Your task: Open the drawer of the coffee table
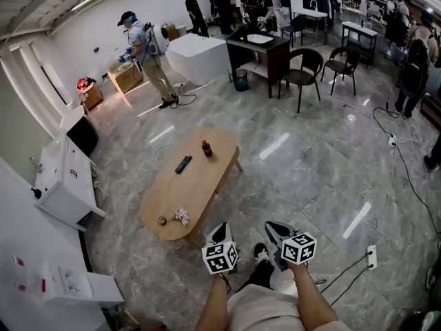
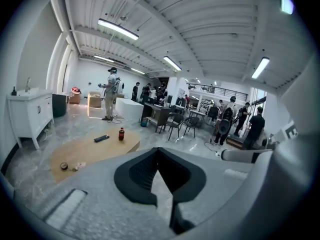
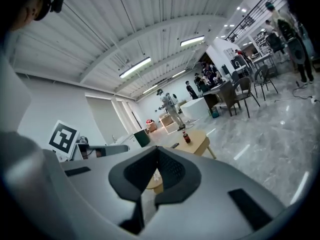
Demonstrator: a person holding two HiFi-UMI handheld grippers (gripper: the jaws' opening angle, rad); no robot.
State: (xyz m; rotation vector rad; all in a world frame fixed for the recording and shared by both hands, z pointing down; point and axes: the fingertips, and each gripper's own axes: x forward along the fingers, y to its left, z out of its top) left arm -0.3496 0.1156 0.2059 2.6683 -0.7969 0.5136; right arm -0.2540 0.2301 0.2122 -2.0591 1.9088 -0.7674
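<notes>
Counter (image 1: 189, 188): low, long oval top in light wood on splayed legs. It stands on a glossy grey marbled floor (image 1: 303, 171).

Far end of top: a dark red bottle (image 1: 207, 148), upright. A black remote (image 1: 183, 164) lies flat just left of it, not touching.

Near end of top: a small round dark object (image 1: 162, 220) close to the edge, with a white crumpled item (image 1: 182, 216) just to its right. Both are too small to identify.

Middle of top is bare wood.

Floor, near right: a white power strip (image 1: 372, 256) with dark cables running from it.
</notes>
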